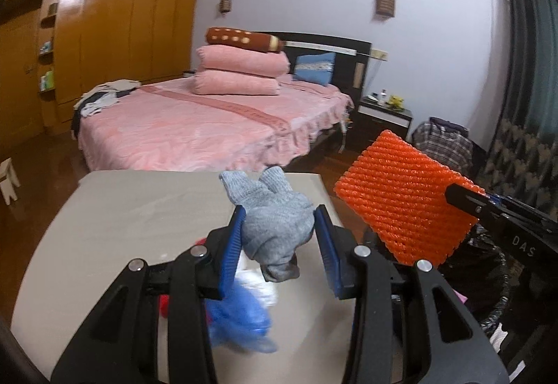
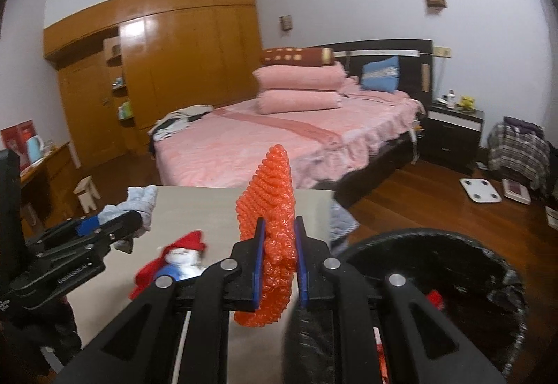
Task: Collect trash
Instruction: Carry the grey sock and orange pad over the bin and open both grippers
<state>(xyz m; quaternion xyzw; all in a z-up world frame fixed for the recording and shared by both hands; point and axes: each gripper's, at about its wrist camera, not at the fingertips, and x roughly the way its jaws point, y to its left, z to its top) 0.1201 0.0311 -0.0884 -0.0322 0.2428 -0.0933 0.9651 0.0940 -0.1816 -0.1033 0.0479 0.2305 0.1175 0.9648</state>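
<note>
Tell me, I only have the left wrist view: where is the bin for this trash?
Observer: A black-lined bin sits low on the right, beside the table, just right of the right tongs.
Operator: Is anything in the bin?
Observer: One small red scrap shows inside; the rest is too dark to tell.
Operator: What is that blurred red, white and blue thing under my tongs?
Observer: A small doll with a red hat, lying on the table.
Operator: Is the orange foam net gripped firmly?
Observer: The orange foam net is squeezed edge-on between the pads, standing upright.
</note>
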